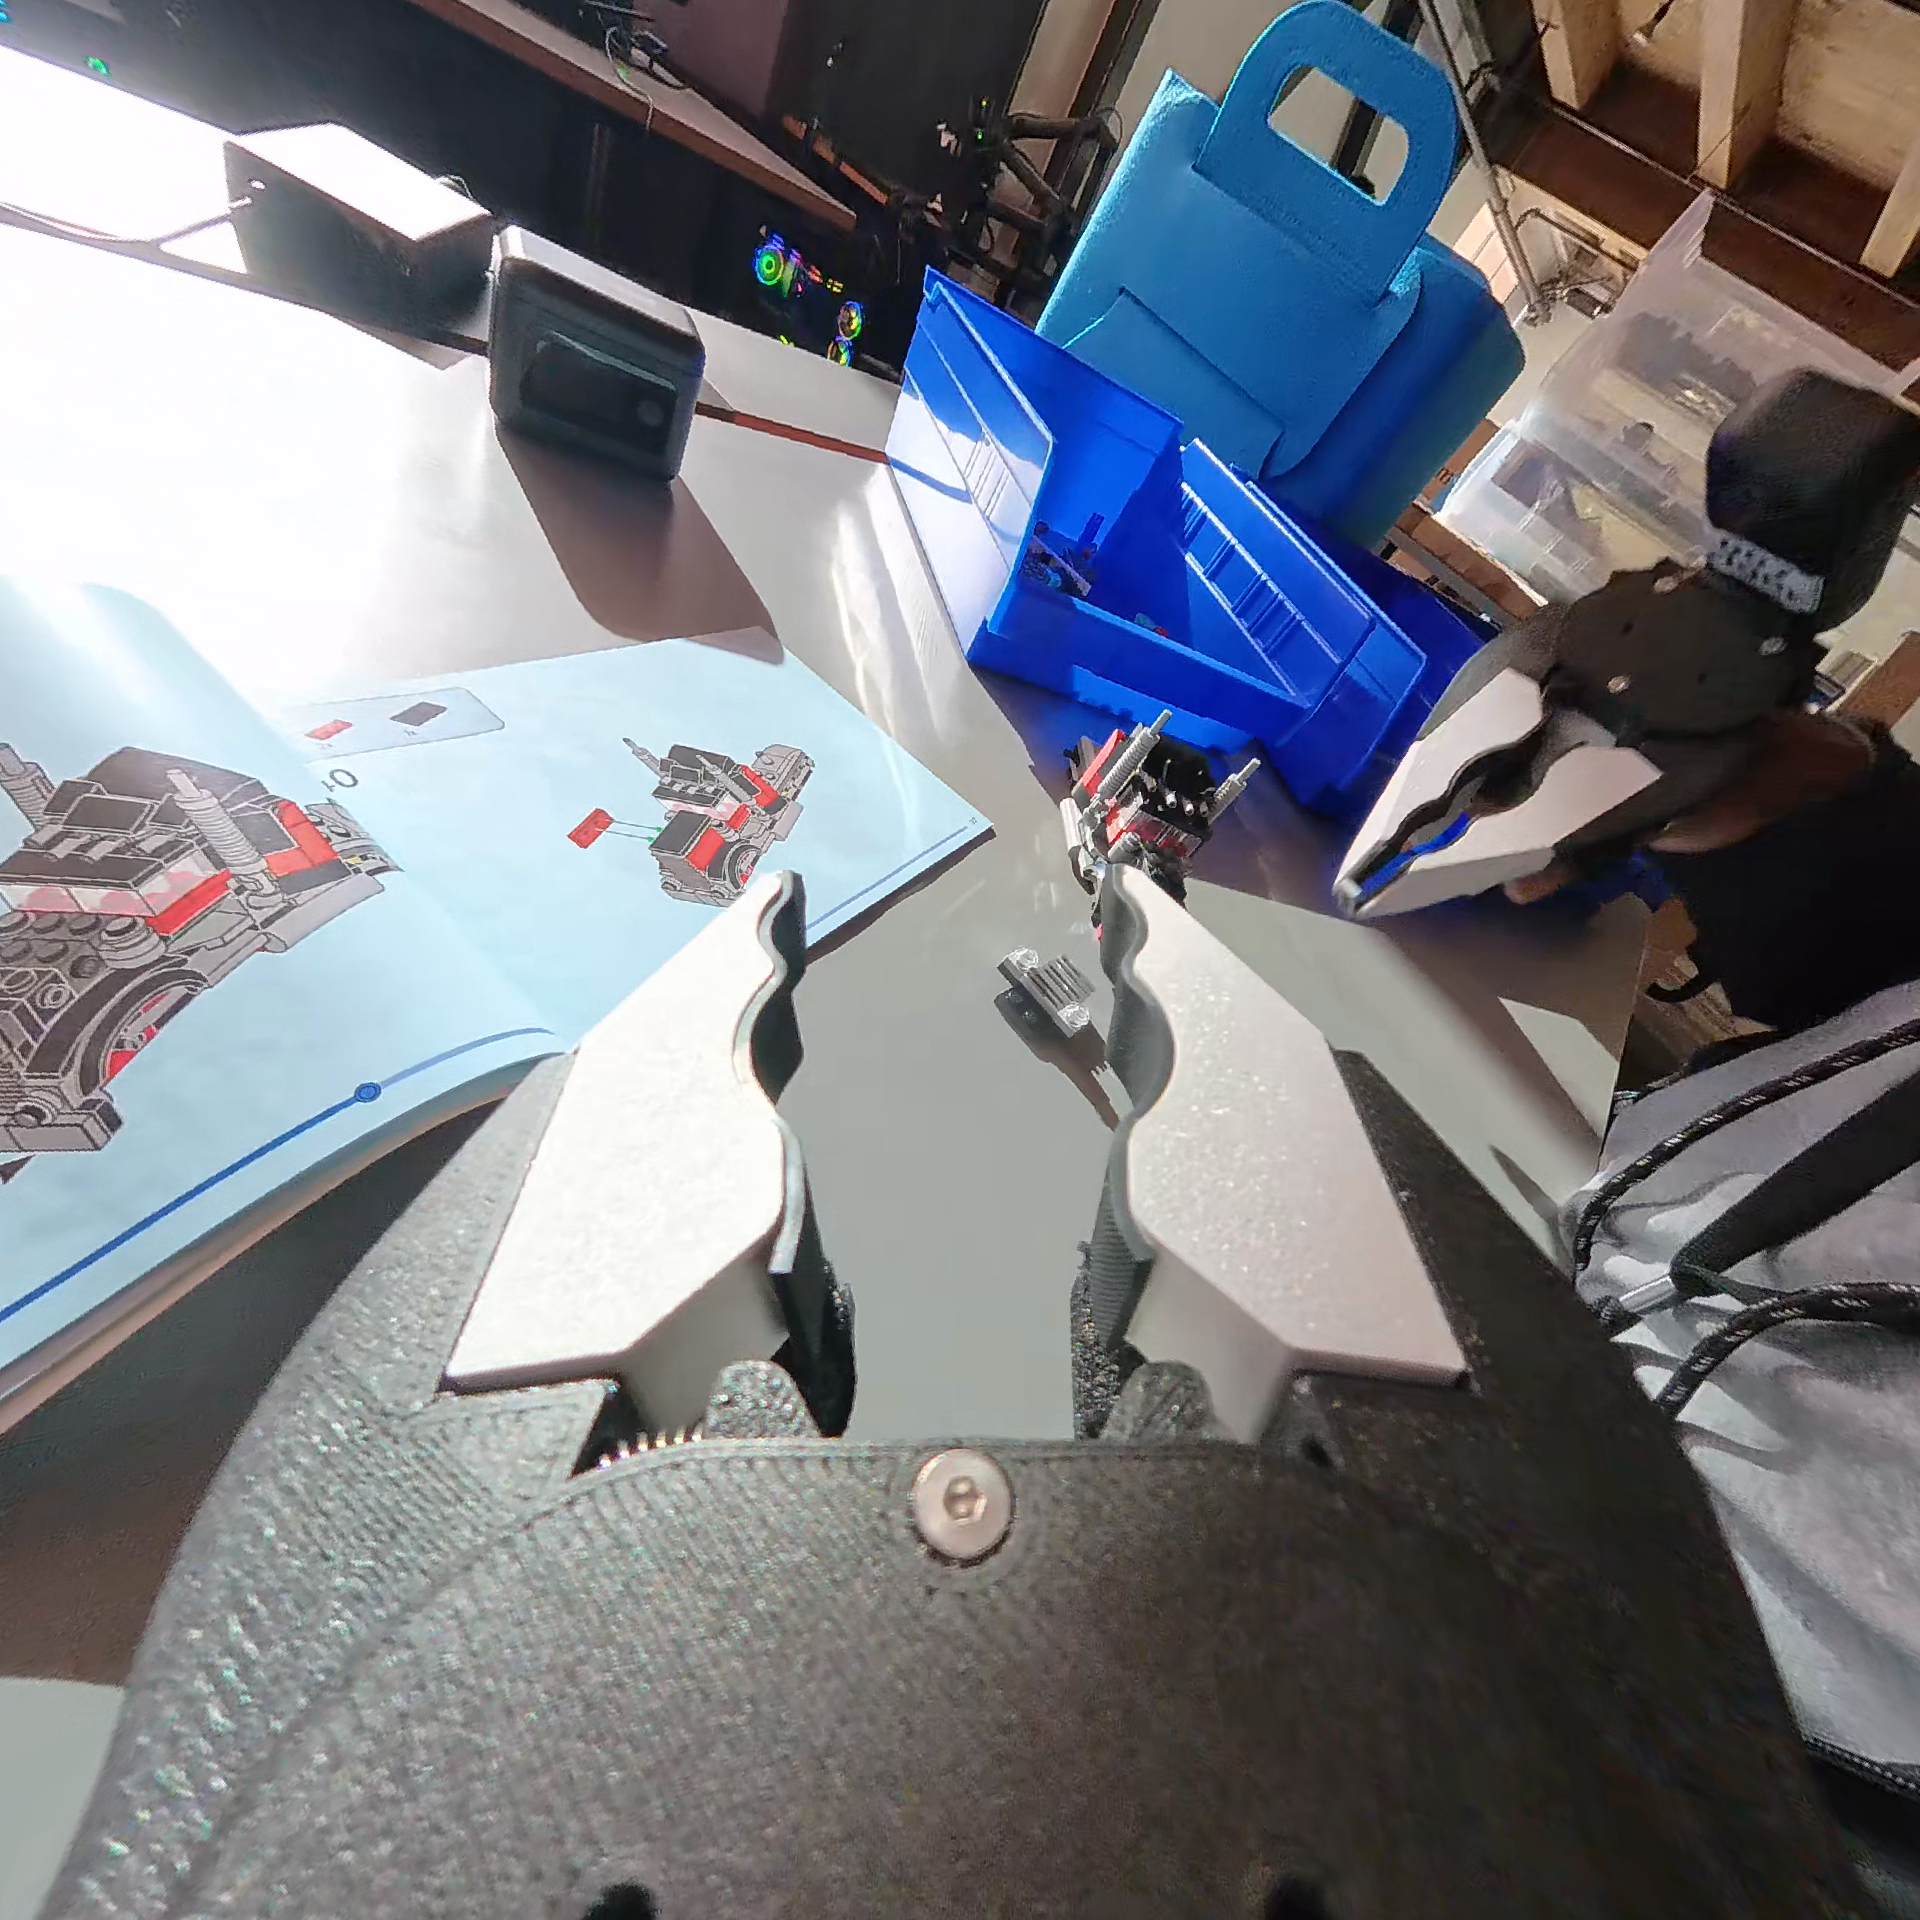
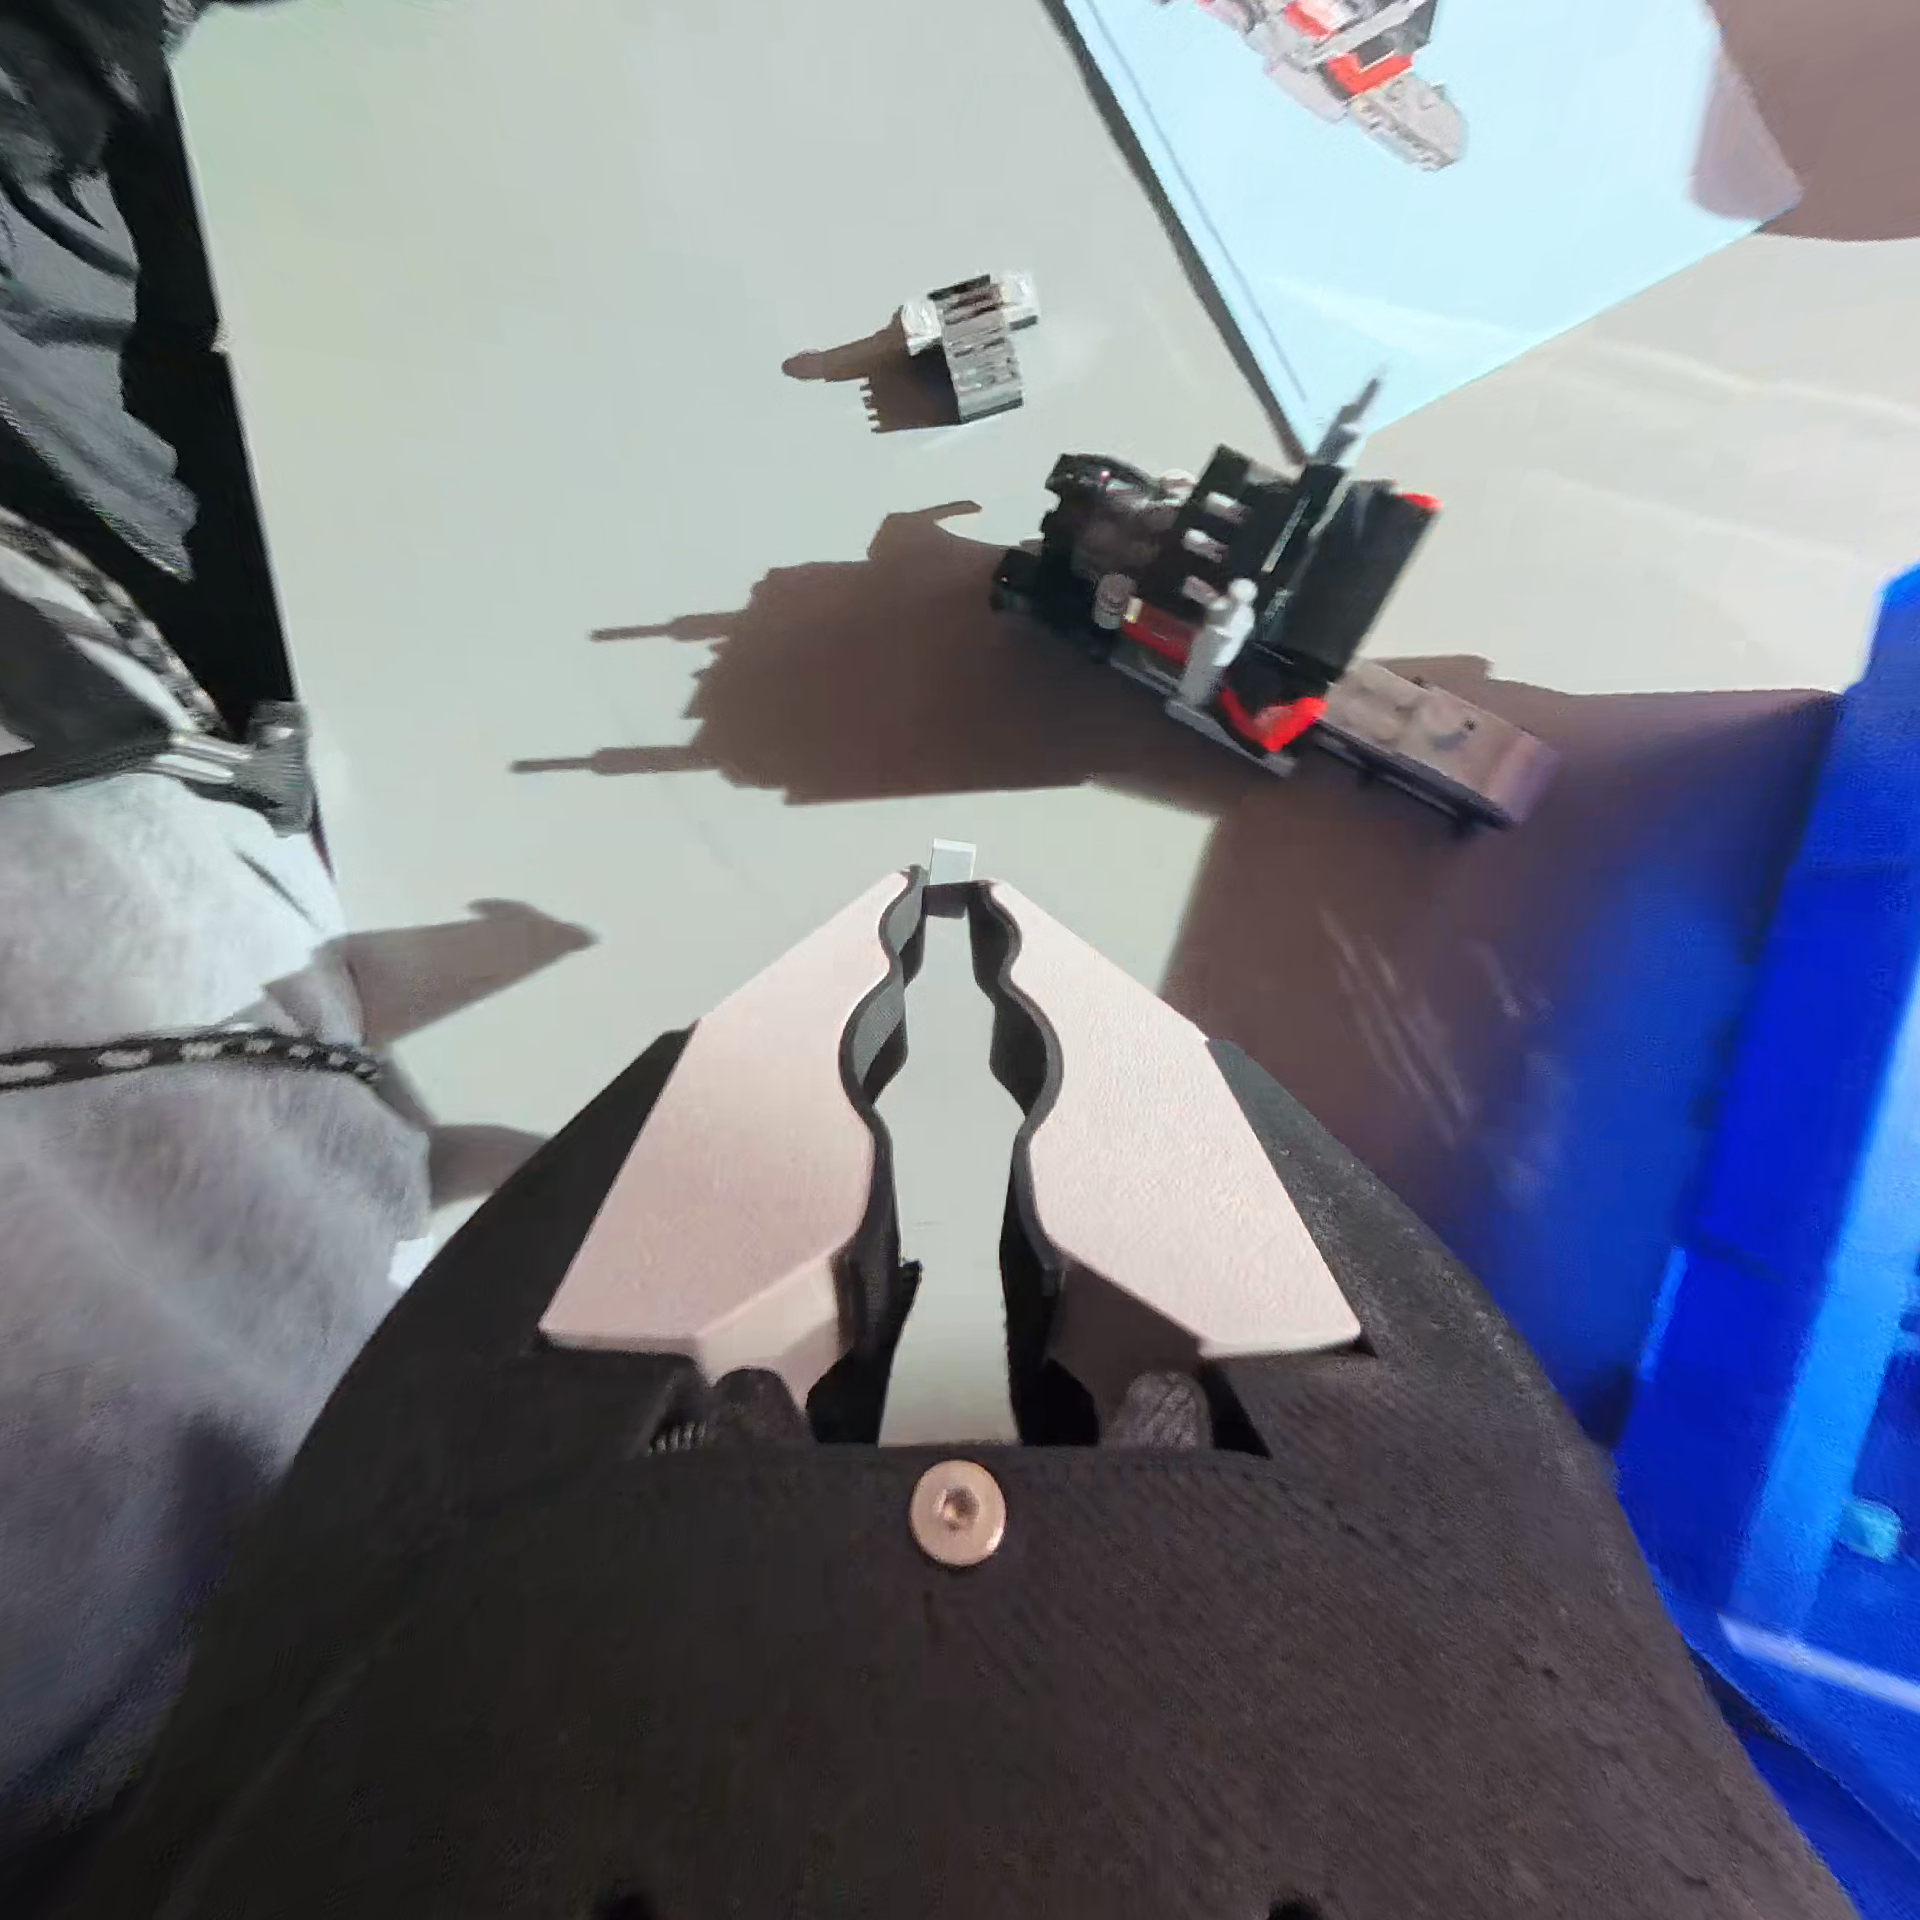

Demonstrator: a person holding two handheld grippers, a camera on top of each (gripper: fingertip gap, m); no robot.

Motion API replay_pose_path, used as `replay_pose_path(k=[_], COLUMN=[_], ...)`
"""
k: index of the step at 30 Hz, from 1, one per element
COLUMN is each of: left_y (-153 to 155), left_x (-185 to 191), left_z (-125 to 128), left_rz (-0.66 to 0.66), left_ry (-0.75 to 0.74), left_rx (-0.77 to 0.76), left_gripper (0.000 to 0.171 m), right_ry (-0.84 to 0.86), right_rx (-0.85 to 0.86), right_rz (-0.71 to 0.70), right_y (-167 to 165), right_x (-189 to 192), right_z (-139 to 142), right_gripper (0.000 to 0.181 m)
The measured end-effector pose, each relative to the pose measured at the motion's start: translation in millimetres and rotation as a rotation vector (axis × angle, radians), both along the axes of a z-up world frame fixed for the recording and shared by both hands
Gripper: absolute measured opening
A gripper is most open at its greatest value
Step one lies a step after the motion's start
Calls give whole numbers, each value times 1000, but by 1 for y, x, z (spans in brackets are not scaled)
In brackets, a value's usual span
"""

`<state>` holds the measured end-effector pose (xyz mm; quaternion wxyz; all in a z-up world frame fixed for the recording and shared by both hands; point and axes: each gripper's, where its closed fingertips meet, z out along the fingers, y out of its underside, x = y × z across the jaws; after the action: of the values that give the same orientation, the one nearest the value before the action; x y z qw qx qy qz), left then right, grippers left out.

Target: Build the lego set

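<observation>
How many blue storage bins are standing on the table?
2. One bin stands behind the truck model; the second bin stands right beside it, in front of the blue felt bag. Others may be hidden.

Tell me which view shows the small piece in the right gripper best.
The right wrist view: the small pale piece sits pinched at the right gripper tips, close and unobstructed. In the left wrist view the right gripper appears farther off, nearly shut, with something blue between its fingers; the pale piece cannot be made out.
</observation>
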<state>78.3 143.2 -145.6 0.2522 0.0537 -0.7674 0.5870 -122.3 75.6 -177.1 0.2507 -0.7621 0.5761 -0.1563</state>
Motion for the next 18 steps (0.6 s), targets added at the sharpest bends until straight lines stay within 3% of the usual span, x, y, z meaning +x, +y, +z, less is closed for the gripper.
replay_pose_path(k=[5, 10, 14, 18], left_y=[0, 0, 0, 0], left_x=[0, 1, 1, 2], left_z=[0, 0, -1, -1], left_rz=[1, 0, 1, 1], left_ry=[4, 13, 14, 20], left_rx=[2, 1, 4, 10], left_gripper=[57, 57, 57, 57], right_ry=[55, 35, -12, -82], right_rx=[-42, -12, -23, 40], right_rz=[-29, -58, -77, -87], right_y=[5, 3, -9, -18], right_x=[6, 6, -1, -22], right_z=[-41, -45, -29, 12], right_gripper=[10, 11, 27, 31])
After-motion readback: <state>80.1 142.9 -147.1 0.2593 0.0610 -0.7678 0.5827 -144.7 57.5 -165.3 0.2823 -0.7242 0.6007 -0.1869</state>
